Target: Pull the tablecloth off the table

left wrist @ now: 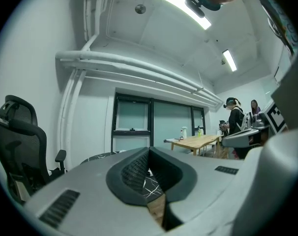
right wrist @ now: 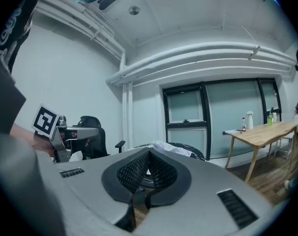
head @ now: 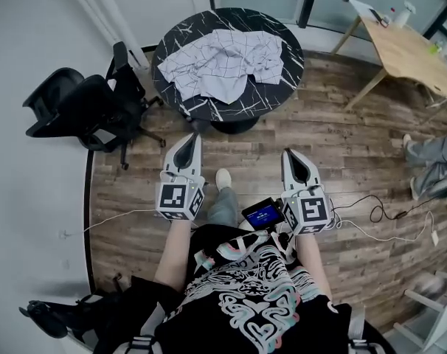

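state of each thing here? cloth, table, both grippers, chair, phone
tablecloth: crumpled in a heap, not pulled off
round table: standing, partly covered by the tablecloth
left gripper: fingers together, empty
right gripper: fingers together, empty
office chair: upright, unoccupied
phone: screen lit

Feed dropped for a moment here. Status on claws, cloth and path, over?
Both shut, empty: left claw, right claw, short of the table. Crumpled tablecloth on top, untouched. One black chair left of table, off the path.

Crumpled cloth tablecloth (head: 223,63), marble-look table (head: 282,39)
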Tool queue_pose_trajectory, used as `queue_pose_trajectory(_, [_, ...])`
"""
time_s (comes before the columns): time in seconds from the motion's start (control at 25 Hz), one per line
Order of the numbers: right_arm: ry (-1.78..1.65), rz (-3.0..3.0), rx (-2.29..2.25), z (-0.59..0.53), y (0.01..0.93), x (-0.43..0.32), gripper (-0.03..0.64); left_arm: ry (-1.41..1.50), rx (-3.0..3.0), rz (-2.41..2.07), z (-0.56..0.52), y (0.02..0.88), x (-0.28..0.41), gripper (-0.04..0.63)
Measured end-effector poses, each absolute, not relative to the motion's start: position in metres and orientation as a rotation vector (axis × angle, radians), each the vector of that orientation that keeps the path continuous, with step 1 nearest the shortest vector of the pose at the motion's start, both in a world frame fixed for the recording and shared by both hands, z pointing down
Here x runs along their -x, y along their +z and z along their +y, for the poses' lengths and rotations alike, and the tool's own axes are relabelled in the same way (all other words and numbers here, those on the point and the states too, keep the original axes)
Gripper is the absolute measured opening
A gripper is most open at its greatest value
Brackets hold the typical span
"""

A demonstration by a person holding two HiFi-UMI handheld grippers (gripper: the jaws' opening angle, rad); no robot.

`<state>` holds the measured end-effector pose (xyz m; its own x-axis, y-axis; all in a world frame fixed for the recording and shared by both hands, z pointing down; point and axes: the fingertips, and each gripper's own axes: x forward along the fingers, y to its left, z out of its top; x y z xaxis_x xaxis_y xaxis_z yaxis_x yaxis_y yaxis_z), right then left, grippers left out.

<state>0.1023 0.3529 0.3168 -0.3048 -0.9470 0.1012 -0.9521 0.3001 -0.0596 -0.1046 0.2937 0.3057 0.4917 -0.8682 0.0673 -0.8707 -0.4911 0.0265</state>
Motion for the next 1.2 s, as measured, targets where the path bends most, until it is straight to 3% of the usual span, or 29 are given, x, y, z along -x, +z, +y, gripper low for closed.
queue_pose_trajectory(1.2, [0.201,-2.287,-1.927,0.13,0.335,-0.131,0.02,0.111,-2.667,-1.45,0.057,0.334,0.104,0.017])
